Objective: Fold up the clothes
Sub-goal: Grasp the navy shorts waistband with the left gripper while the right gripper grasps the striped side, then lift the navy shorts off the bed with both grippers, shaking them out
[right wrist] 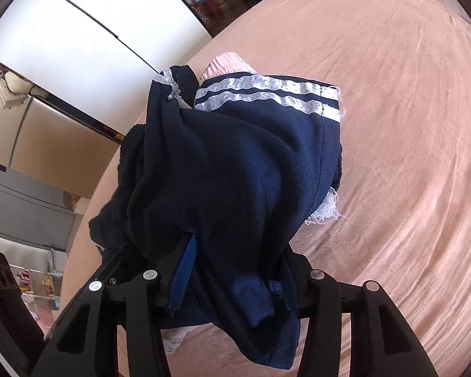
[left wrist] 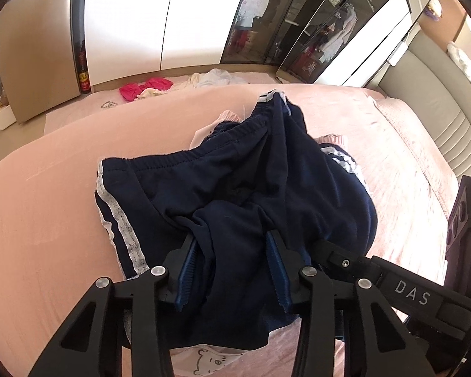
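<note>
Open pink bedsheet (left wrist: 47,194) surrounds the heaped navy shorts (left wrist: 235,188); a clothes pile (left wrist: 179,84) lies far off.

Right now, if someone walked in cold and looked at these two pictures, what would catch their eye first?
A crumpled pair of navy shorts with white side stripes, heaped mid-frame on the pink bed. The left gripper and the right gripper each have a fold of that dark cloth bunched between their blue pads. At the bed's far edge lies a bright pink garment beside pale clothes.
</note>
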Available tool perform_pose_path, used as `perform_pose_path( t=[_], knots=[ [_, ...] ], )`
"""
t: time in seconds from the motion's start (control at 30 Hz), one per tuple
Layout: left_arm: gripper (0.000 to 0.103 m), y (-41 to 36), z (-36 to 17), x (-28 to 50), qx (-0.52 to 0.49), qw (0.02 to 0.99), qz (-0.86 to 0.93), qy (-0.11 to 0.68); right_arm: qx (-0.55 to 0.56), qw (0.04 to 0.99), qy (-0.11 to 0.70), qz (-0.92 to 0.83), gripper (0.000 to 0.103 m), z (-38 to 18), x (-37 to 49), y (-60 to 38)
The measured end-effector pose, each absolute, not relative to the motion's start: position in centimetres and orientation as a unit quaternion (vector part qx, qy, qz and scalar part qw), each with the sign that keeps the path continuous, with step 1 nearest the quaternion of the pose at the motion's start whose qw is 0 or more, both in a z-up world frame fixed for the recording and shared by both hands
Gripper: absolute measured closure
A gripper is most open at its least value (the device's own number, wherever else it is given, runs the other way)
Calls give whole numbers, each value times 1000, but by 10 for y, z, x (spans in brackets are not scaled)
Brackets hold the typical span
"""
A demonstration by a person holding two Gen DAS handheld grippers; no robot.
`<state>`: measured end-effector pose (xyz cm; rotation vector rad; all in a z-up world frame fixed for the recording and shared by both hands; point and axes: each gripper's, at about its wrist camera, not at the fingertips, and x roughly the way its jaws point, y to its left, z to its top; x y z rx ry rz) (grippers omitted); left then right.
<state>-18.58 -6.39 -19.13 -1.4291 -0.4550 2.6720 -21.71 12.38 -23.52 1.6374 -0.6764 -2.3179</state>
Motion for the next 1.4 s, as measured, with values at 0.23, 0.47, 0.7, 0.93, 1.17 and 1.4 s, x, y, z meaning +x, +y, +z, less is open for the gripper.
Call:
perform_pose_path(
  t=[0.23, 0.47, 0.7, 0.93, 1.17, 1.4],
  knots=[
    [73, -46, -179, -185, -442, 86, 882, -139, 541, 107, -341, -761, 77, -237, -207, 140],
    [79, -36, -169, -183, -435, 115, 878, -160, 531, 121, -373, -751, 87, -230, -191, 149],
    [79, -33, -164, -182, -437, 134, 867, -198, 526, 139, -391, -742, 95, -213, -176, 130],
    [79, -30, -166, -181, -452, 122, 867, -172, 528, 147, -351, -759, 96, -198, -148, 137],
    [79, -42, -189, -184, -478, 89, 856, -174, 539, 139, -354, -751, 96, -224, -163, 124],
    [87, -48, -197, -187, -475, 74, 861, -166, 555, 127, -382, -728, 65, -246, -177, 140]
  ],
)
